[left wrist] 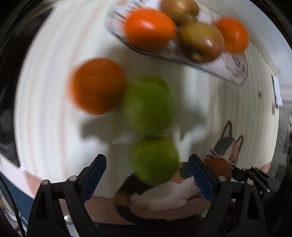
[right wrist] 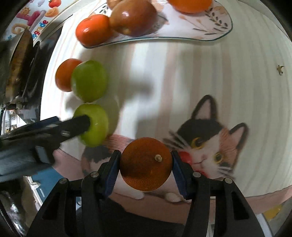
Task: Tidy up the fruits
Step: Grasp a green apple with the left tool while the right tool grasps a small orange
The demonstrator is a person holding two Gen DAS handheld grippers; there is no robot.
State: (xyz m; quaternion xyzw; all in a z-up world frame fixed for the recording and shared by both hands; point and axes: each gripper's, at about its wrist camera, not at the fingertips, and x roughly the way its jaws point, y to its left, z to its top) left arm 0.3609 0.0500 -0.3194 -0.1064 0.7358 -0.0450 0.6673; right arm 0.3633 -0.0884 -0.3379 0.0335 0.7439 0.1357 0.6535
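My right gripper (right wrist: 146, 164) is shut on an orange (right wrist: 146, 164) and holds it just above the cat-print mat (right wrist: 209, 91). My left gripper (left wrist: 147, 164) is open, its fingers on either side of a green apple (left wrist: 155, 160); in the right wrist view its fingertip (right wrist: 80, 124) touches that apple (right wrist: 96, 125). A second green apple (left wrist: 149, 105) and an orange (left wrist: 98, 85) lie just beyond on the mat. A glass plate (left wrist: 231, 71) at the far side holds two oranges (left wrist: 149, 29) and two brownish apples (left wrist: 200, 42).
The mat (left wrist: 45, 91) covers the table, with a cat drawn at its near edge (right wrist: 206, 145). Dark clutter and a colourful printed sheet (right wrist: 31, 16) lie past the mat's left edge. The plate's right end (right wrist: 209, 23) is bare.
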